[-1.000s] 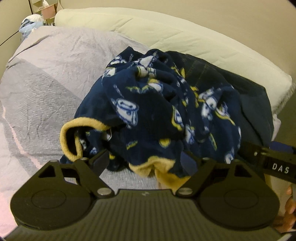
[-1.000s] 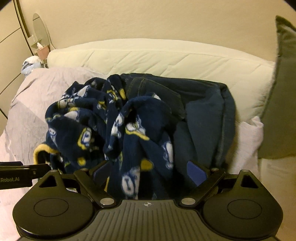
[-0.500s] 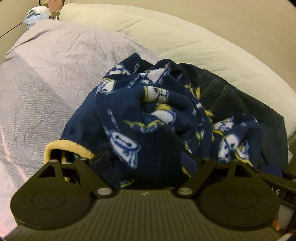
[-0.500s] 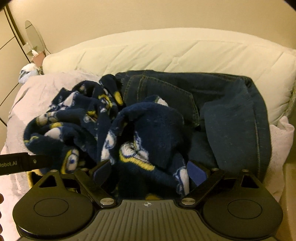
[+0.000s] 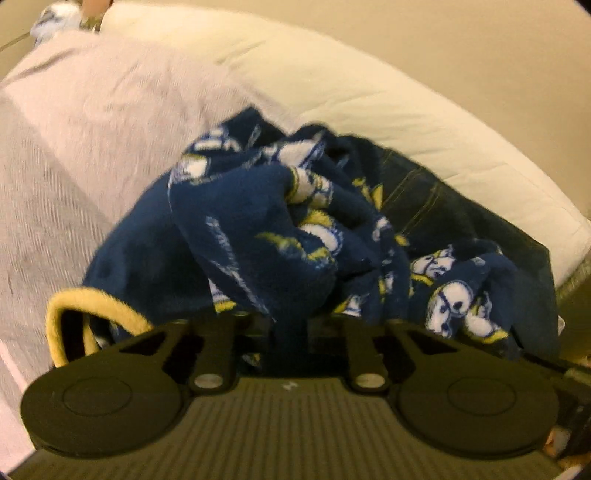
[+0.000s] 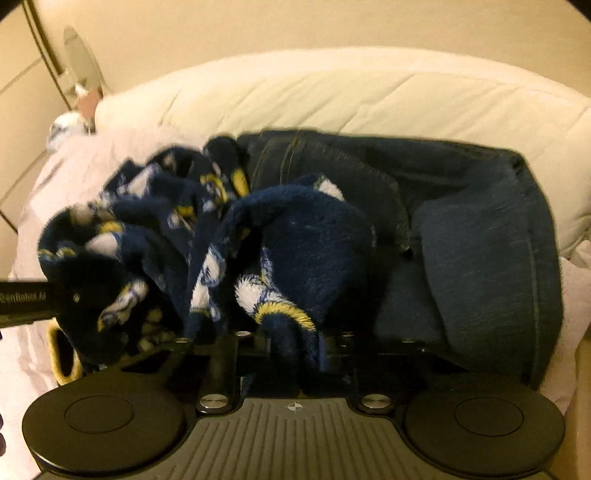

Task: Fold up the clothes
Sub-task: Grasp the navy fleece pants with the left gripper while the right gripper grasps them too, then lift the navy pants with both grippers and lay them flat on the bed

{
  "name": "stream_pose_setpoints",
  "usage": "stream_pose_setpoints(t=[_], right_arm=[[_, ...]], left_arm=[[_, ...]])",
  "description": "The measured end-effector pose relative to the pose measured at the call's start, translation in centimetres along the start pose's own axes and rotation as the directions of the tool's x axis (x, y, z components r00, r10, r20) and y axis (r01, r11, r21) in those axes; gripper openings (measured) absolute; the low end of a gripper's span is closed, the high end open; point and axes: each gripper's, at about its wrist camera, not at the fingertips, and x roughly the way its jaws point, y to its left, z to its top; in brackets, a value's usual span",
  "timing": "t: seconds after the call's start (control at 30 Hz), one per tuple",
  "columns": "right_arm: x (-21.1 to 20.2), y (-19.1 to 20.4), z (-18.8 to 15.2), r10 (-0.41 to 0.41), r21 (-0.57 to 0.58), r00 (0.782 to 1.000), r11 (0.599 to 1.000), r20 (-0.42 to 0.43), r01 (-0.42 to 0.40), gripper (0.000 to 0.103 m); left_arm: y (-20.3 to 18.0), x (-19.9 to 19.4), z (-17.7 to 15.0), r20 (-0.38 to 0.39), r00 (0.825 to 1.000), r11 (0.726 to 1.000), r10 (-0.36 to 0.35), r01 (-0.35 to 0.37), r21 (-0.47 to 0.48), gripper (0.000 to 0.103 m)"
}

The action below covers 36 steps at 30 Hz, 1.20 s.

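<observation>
A bed [image 5: 92,155] fills most of both views, covered with a pale lilac-grey spread in a fine herringbone weave. Along its far side lies a long cream quilted cushion [image 6: 332,92], stitched in broad panels and pressed against a plain beige wall [image 6: 295,26]. At the far left corner in the right wrist view stand pale cupboard panels [image 6: 22,122] with dark seams, and beside them an oval, mirror-like shape [image 6: 79,55] leans on the wall. A small blue-and-white bundle [image 6: 64,127] sits at that corner of the bed. The light is warm, yellowish and dim, and both views are slightly blurred.
</observation>
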Motion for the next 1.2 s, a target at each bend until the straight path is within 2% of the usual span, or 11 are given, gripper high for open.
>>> stream_pose_setpoints(t=[0.1, 0.2, 0.4, 0.53, 0.7, 0.87, 0.97, 1.07, 1.13, 1.17, 1.2], right_arm=[[-2.7, 0.1, 0.8, 0.016, 0.018, 0.997, 1.0, 0.081, -0.017, 0.018], [-6.6, 1.1, 1.7, 0.031, -0.022, 0.976, 0.999, 0.215, -0.027, 0.017], [-14.8, 2.5, 4.2, 0.086, -0.051, 0.892, 0.996, 0.443, -0.071, 0.017], [-19.8, 3.9, 4.4, 0.149, -0.104, 0.847, 0.988, 0.51, -0.111, 0.017], [-23.4, 7.0, 2.1, 0.235, -0.171, 0.853, 0.97, 0.465, -0.174, 0.017], [-25.4, 11.7, -2.1, 0.373, -0.232, 0.857, 0.924, 0.355, -0.306, 0.017], [-26.8, 15.5, -4.9, 0.476, -0.265, 0.836, 0.873, 0.273, -0.41, 0.017], [-29.3, 18.9, -7.6, 0.588, -0.276, 0.787, 0.8, 0.188, -0.532, 0.02], [-30.0, 22.5, -9.5, 0.65, -0.312, 0.75, 0.743, 0.122, -0.592, 0.026], [-30.2, 24.4, -10.5, 0.668, -0.349, 0.74, 0.714, 0.08, -0.607, 0.044], [-30.6, 26.5, -12.2, 0.67, -0.399, 0.742, 0.687, 0.024, -0.607, 0.066]], left_arm=[[0.1, -2.6, 0.7, 0.065, 0.998, 0.999, -0.014, 0.012, 0.037, 0.008], [0.0, -5.6, 1.2, 0.127, 0.992, 0.998, -0.027, 0.018, 0.067, 0.007], [0.0, -13.1, 1.0, 0.262, 0.963, 0.995, -0.066, 0.044, 0.089, 0.007], [0.3, -18.8, -0.1, 0.346, 0.935, 0.995, -0.076, 0.049, 0.086, 0.007], [3.5, -26.0, -4.9, 0.408, 0.913, 0.999, -0.026, 0.032, -0.007, 0.007], [7.6, -35.0, -12.2, 0.453, 0.885, 0.992, 0.11, -0.067, -0.11, 0.007], [9.4, -41.3, -16.9, 0.471, 0.857, 0.975, 0.208, -0.141, -0.173, 0.007], [10.5, -48.2, -21.9, 0.488, 0.817, 0.948, 0.306, -0.211, -0.24, 0.007], [10.9, -52.6, -25.2, 0.471, 0.798, 0.922, 0.375, -0.272, -0.274, 0.007], [11.0, -54.3, -26.7, 0.454, 0.791, 0.908, 0.409, -0.302, -0.292, 0.009], [11.3, -55.6, -28.4, 0.42, 0.79, 0.889, 0.446, -0.337, -0.31, 0.011]])
